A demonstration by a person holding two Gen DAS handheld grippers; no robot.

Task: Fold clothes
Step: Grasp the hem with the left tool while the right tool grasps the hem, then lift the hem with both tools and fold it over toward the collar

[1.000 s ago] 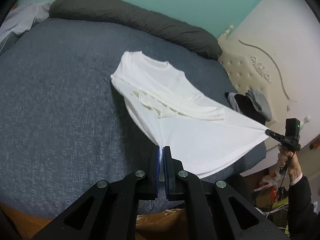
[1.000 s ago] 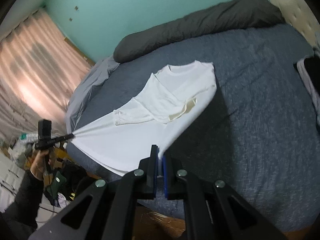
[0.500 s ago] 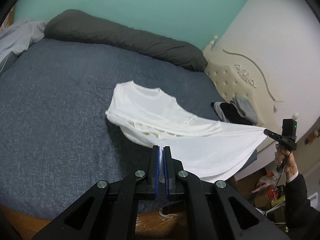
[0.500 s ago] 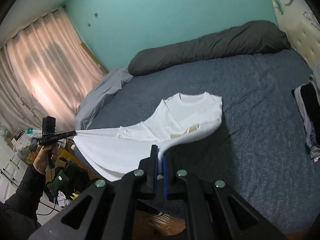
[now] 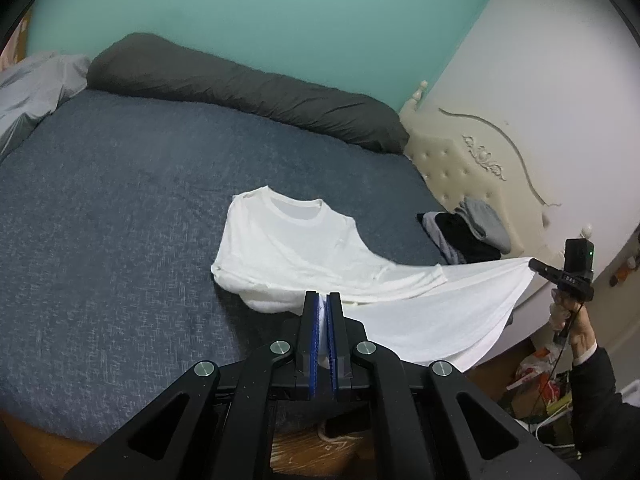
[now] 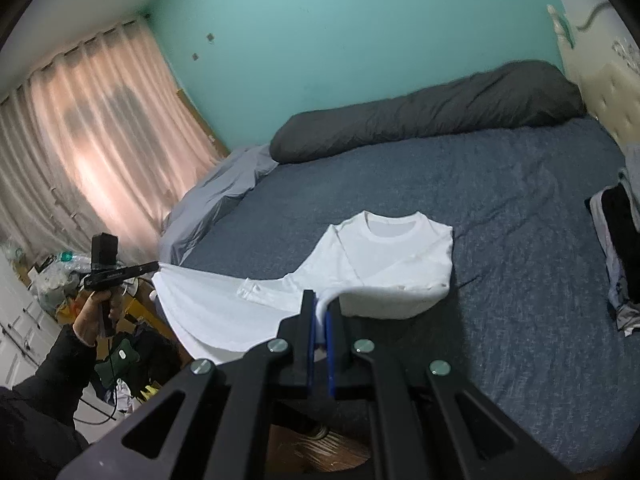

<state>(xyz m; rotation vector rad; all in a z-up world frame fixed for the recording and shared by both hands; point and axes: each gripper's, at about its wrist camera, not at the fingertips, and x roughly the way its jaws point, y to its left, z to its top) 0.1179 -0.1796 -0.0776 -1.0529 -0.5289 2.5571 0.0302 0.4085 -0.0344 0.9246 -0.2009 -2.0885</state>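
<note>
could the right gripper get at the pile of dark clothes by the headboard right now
Probably not as things stand: the right gripper is shut on the white t-shirt hem, so it is occupied, though nothing lies between it and the dark clothes.

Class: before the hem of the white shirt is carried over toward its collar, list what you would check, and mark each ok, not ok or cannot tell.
1. Left gripper shut on a hem corner of the shirt: ok.
2. Right gripper shut on the other hem corner: ok.
3. Hem stretched between the two grippers, off the bed: ok.
4. Sleeves folded in on the body: ok.
5. Collar end lying flat: ok.
6. Clothes pile apart from the shirt: ok.
</note>
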